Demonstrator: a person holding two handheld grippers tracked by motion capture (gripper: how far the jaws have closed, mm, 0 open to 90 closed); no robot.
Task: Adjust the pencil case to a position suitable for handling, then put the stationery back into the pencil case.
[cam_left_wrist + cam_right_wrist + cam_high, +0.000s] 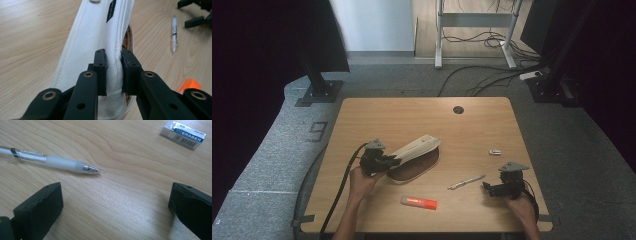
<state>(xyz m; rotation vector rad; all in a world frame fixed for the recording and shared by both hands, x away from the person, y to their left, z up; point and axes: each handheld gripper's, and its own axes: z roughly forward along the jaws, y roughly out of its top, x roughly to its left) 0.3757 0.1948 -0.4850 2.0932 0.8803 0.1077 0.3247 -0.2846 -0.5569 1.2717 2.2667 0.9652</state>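
Observation:
A white canvas pencil case (418, 148) with a brown inside lies open left of the table's middle. My left gripper (393, 161) is shut on its near end. In the left gripper view the two black pads (101, 72) pinch the white fabric edge of the case (85, 50). My right gripper (486, 187) rests near the front right corner, open and holding nothing. In the right gripper view its jaws stand wide apart (115, 205) over bare wood, with a clear pen (50, 161) lying just beyond the left jaw.
The pen (466, 181) lies between the case and my right gripper. A white eraser (495, 152) (183, 135) sits farther back on the right. An orange marker (418, 202) (190, 85) lies near the front edge of the wooden table (412, 115).

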